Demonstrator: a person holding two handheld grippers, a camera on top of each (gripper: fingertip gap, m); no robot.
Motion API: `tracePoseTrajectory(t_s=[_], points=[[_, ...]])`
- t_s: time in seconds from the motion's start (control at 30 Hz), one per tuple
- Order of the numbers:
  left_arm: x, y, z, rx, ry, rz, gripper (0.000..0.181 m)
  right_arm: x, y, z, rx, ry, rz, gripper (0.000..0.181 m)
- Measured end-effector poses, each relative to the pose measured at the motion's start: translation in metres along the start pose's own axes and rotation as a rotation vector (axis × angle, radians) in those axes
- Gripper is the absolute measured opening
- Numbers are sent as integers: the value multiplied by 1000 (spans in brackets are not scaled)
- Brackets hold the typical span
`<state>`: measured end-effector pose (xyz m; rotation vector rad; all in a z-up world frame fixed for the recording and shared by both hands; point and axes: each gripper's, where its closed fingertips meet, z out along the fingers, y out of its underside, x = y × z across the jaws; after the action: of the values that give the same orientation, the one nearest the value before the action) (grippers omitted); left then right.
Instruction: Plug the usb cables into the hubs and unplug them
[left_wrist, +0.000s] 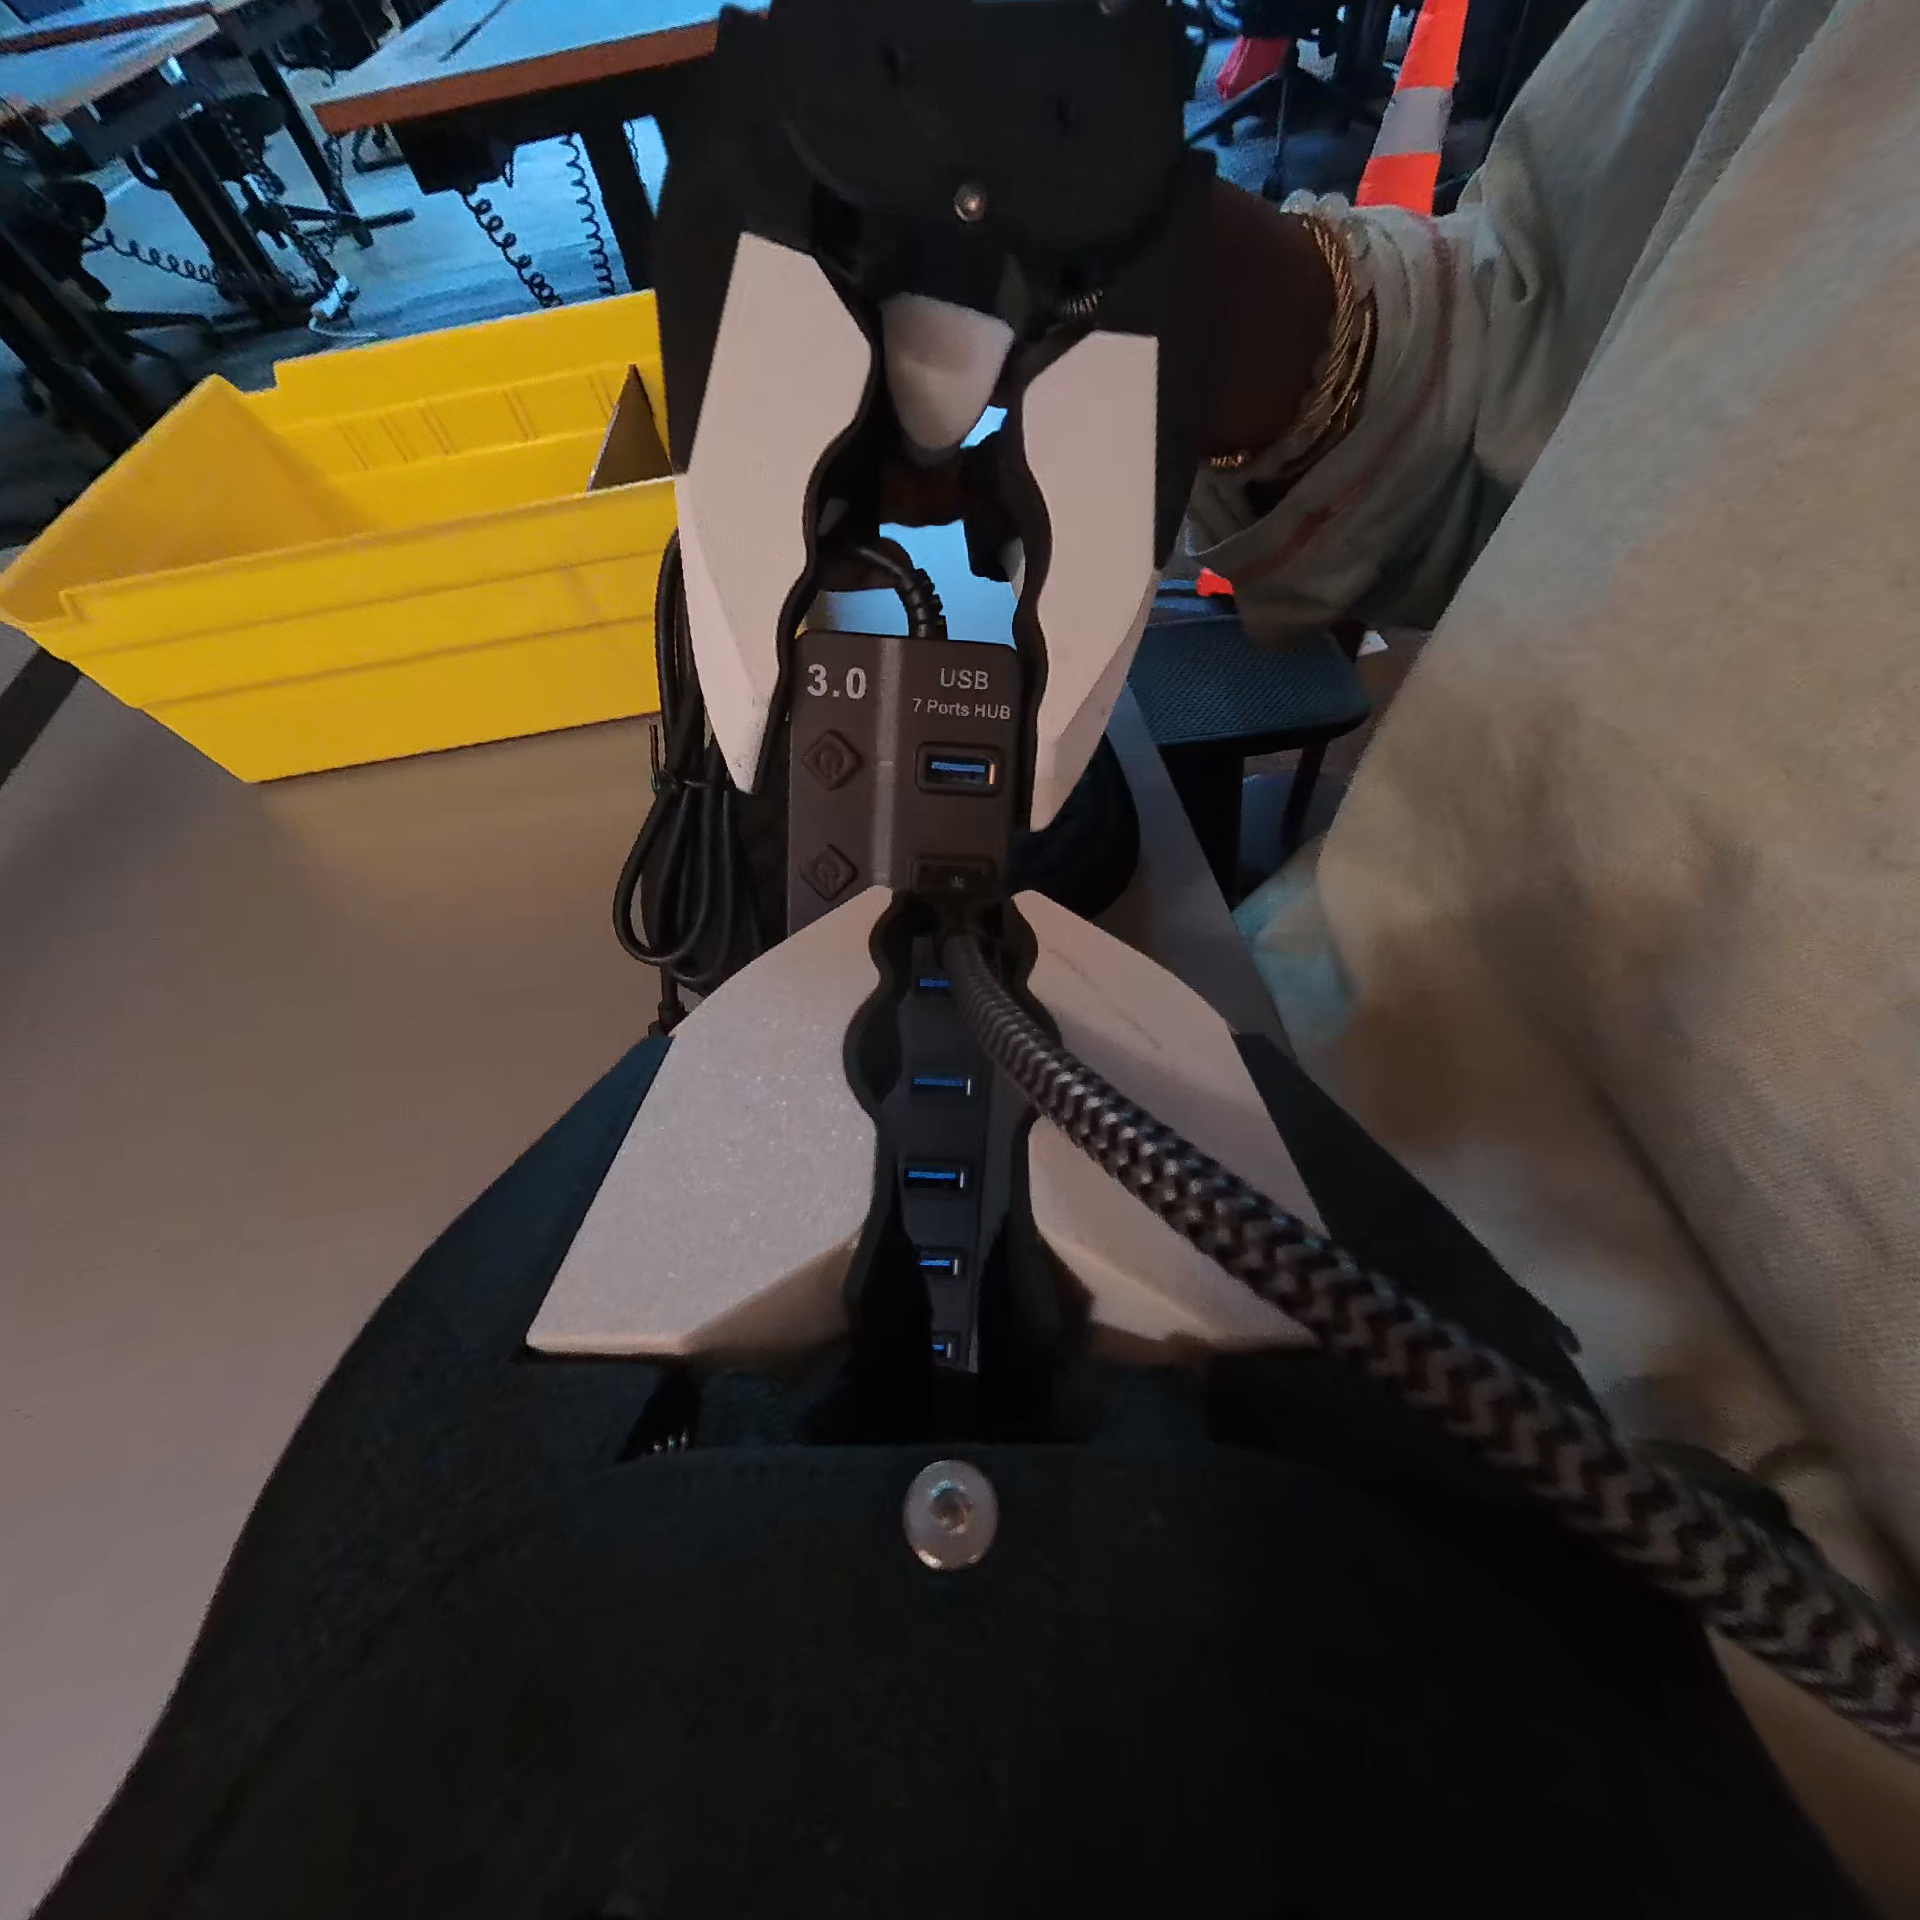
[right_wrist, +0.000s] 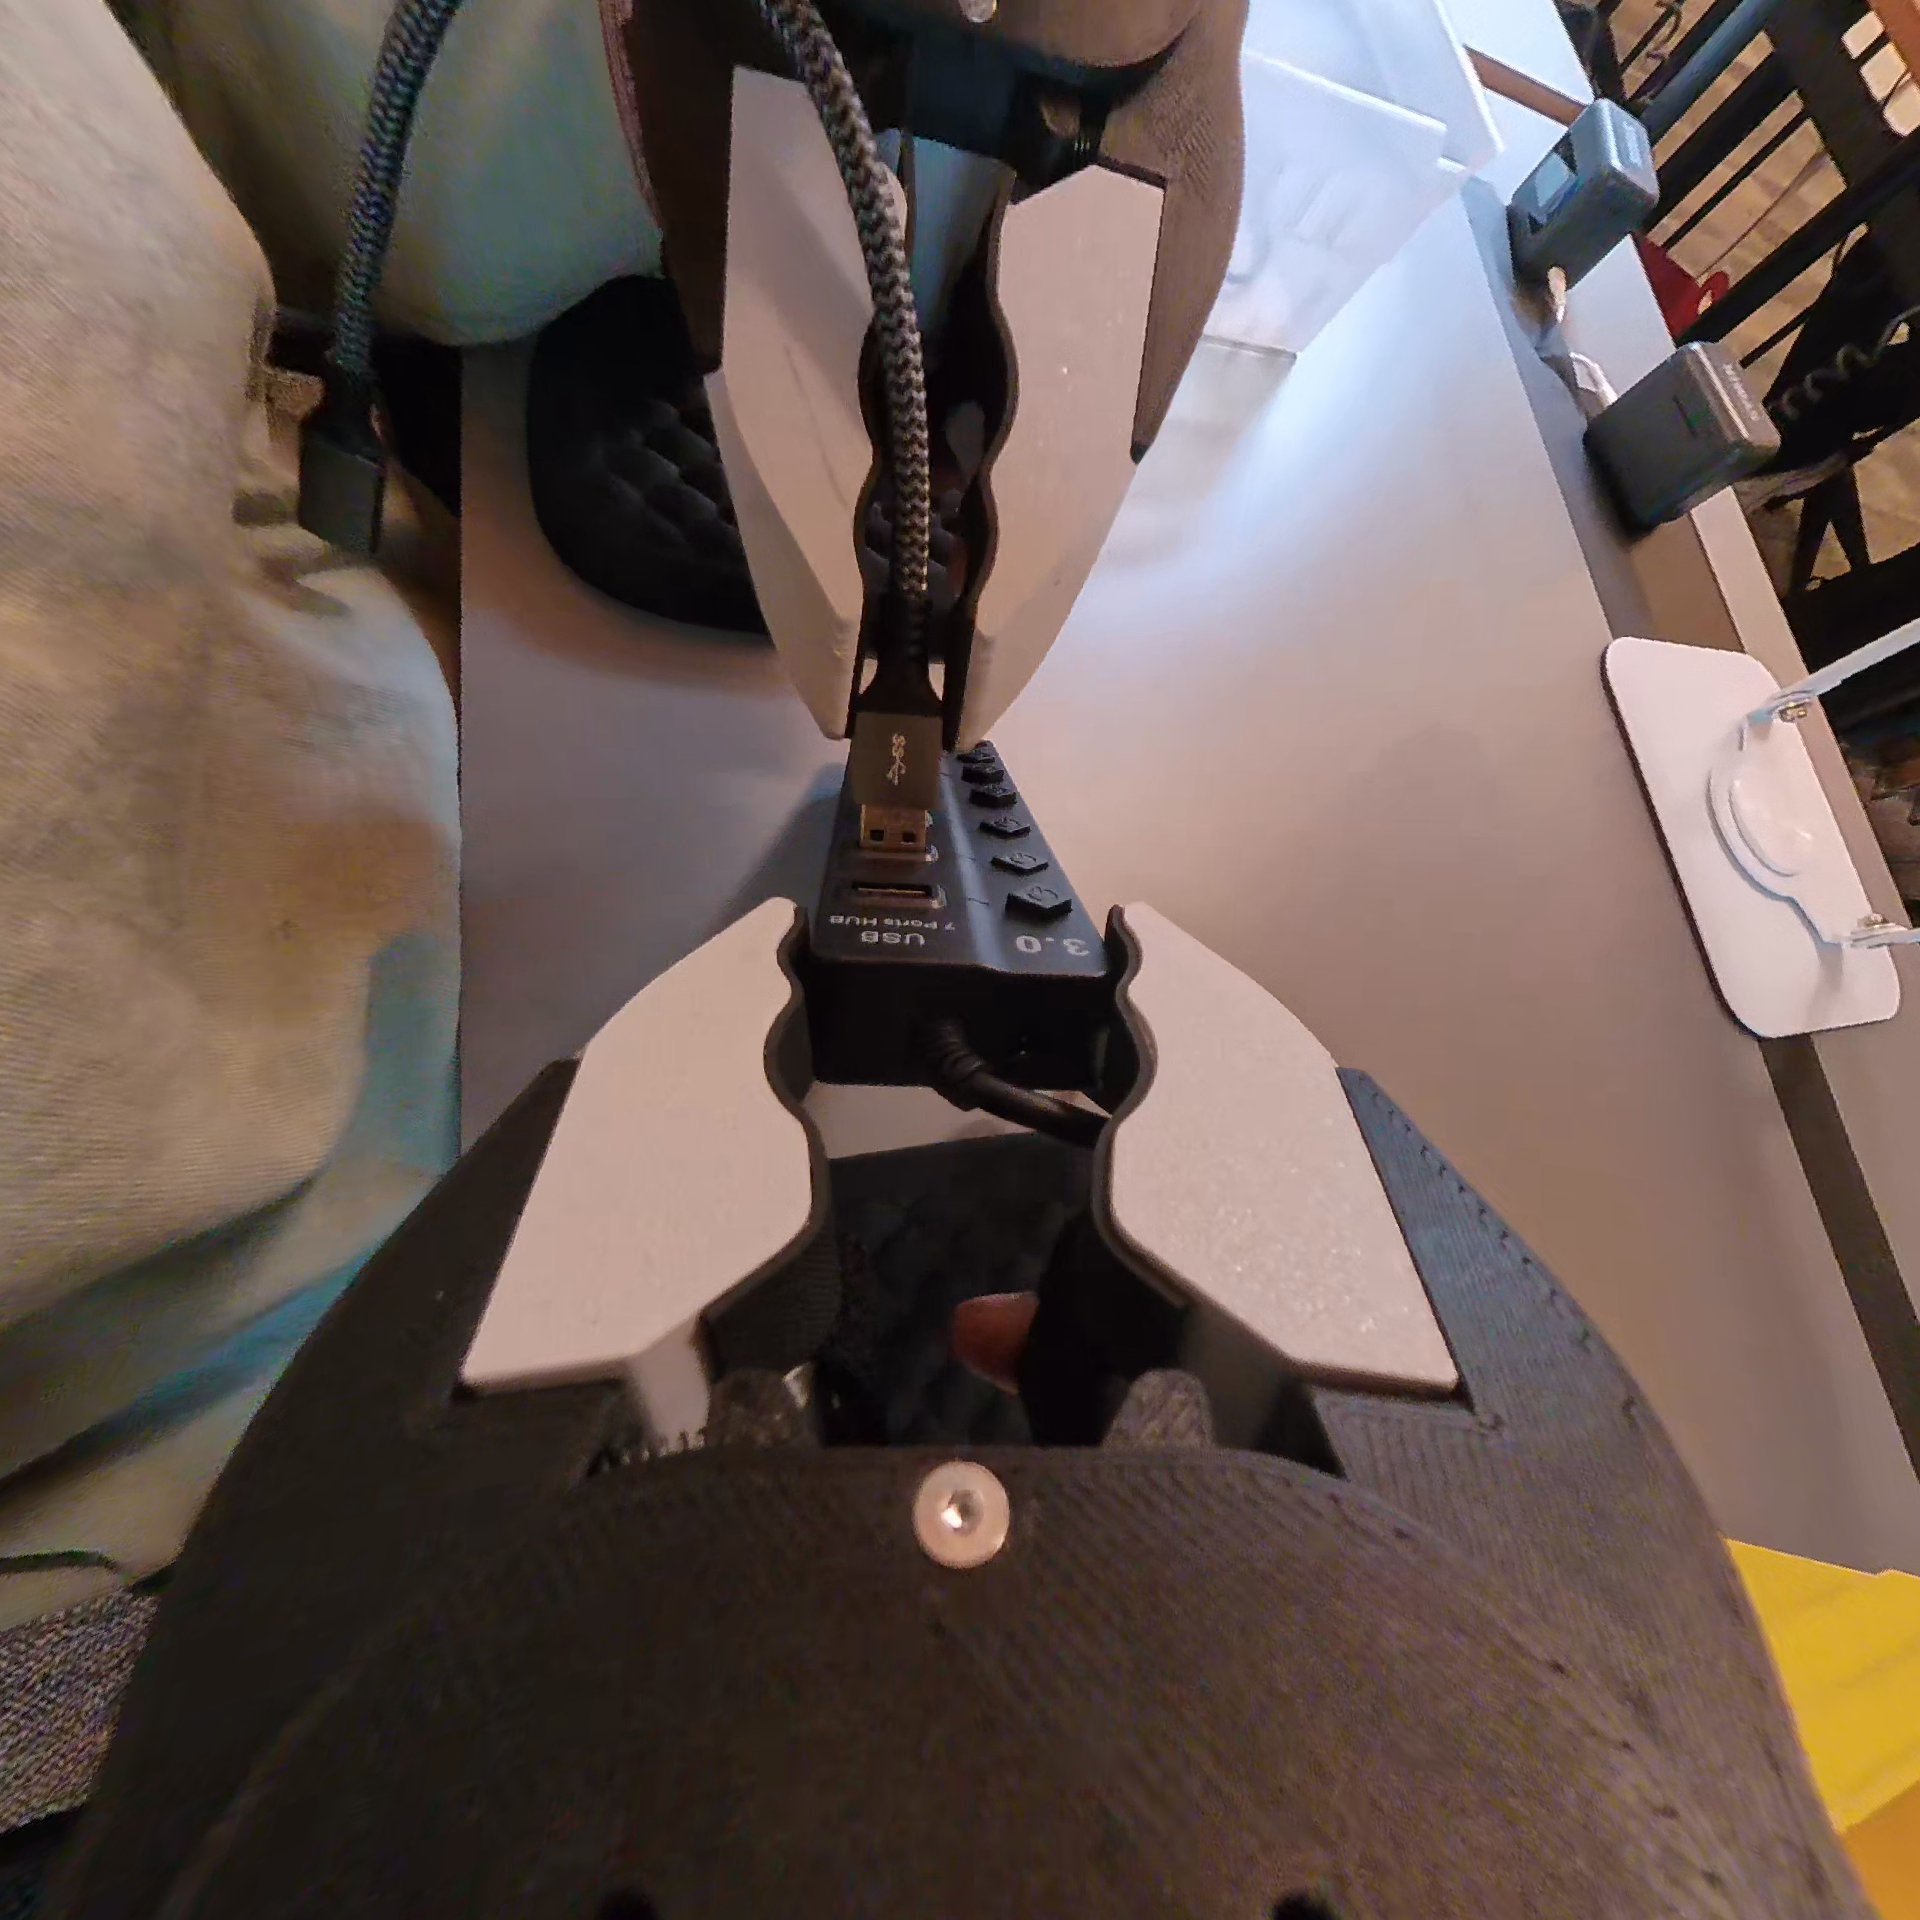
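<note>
A black USB hub (left_wrist: 862, 727) with a row of blue ports and buttons lies on the grey table (left_wrist: 312, 1039). My right gripper (right_wrist: 954, 935) is shut on the hub's (right_wrist: 1029, 894) cable end; it also shows in the left wrist view (left_wrist: 899, 790). My left gripper (left_wrist: 940, 914) is shut on the plug of a braided black-and-grey USB cable (left_wrist: 1247, 1226). In the right wrist view the left gripper (right_wrist: 904, 717) holds the metal plug (right_wrist: 891, 800) tilted down, its tip at the mouth of the second port. Most of the plug's metal still shows.
A yellow bin (left_wrist: 312, 582) stands behind the hub on the left. The hub's own black cord (left_wrist: 675, 831) is bundled beside it. A white plate with a clear mount (right_wrist: 1745, 831) and grey boxes (right_wrist: 1683, 426) sit along the table edge. A person's beige clothing (left_wrist: 1610, 935) is close by. Both grippers' tips are close together, under 4 cm apart.
</note>
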<state>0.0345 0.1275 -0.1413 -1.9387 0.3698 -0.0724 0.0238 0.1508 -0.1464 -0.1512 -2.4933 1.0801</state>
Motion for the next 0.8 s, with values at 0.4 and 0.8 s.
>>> tracePoseTrajectory(t_s=[0.4,0.8], points=[[1,1,9,19,49,-26,17,-1,2,1,84,26,41,53],[-12,14,28,-85,13,23,18,8,26,7,117,31,101,54]])
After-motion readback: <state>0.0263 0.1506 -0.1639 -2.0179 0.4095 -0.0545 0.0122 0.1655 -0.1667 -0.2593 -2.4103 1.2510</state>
